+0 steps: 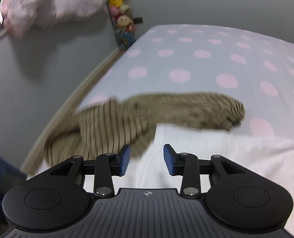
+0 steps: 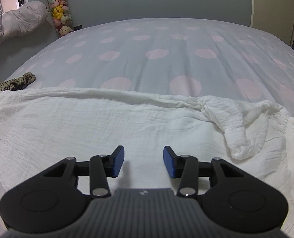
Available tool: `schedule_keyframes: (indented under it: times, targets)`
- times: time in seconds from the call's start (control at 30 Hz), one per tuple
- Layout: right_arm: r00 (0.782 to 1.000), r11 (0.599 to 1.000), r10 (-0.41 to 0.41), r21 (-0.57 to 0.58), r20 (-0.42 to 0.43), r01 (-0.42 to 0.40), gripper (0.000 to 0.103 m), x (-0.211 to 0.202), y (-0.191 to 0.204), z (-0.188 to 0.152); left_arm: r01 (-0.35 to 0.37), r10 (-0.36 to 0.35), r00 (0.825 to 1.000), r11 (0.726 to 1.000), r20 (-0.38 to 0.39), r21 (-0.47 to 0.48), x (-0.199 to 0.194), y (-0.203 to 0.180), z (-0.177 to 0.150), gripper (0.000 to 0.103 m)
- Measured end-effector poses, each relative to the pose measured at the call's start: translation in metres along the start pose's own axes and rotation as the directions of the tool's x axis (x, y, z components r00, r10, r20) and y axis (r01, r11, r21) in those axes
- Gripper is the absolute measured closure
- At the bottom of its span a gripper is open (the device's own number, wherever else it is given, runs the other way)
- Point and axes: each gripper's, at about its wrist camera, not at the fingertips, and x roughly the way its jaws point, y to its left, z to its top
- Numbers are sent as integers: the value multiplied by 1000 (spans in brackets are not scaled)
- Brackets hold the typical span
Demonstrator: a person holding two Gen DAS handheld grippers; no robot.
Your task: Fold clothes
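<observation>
White garment [image 2: 111,123] spread flat on polka-dot bedspread [image 2: 156,59], right corner bunched. Striped olive garment [image 1: 115,127] crumpled at bed's left edge, touching the white one. Left gripper [image 1: 147,158] and right gripper [image 2: 144,161]: fingers apart, gripping nothing.

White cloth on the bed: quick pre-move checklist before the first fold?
1. Left tongs open and holding nothing: ok.
2. Right tongs open and holding nothing: ok.
3. White cloth spread flat: not ok, its right side is bunched into a raised fold.
4. Cloth free of other items: cannot tell; the striped brown garment lies at its left edge, and the left wrist view is too blurred to show any overlap.
5. Bedspread beyond the cloth free for folding: ok in the right wrist view.
6. Near edge of the cloth visible for a grasp: cannot tell, both tongs hide it.
</observation>
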Motion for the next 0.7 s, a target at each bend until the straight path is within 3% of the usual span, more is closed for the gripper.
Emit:
schedule_keyframes:
  times: [0.1,0.23,0.33,0.47,0.6,0.7]
  targets:
    - [1000,1000,-15,5,2,15,56,-5,1,-1,36,-35,998,999,-48,11,-9,0,-34,67]
    - [999,998,-39,43,21,38,55,-19,-4,2,-6,3,986,1000,-167,-18,-10,-1,-71,67]
    - [999,995,-51,81,-1,51,55,-41,-21,11,31,-38,992,998,-119,-59,-38,-7,-80,67]
    - [997,989,-66,131,-33,69,52,-72,-45,23,104,-105,994,994,-24,-32,-88,-35,-70,67]
    - [994,982,-83,166,-69,93,48,-102,-68,34,247,-240,968,965,78,-86,-128,-68,-59,56]
    - [988,983,-110,134,-110,125,39,-126,-88,35,336,-323,939,936,117,-106,-139,-105,-60,56]
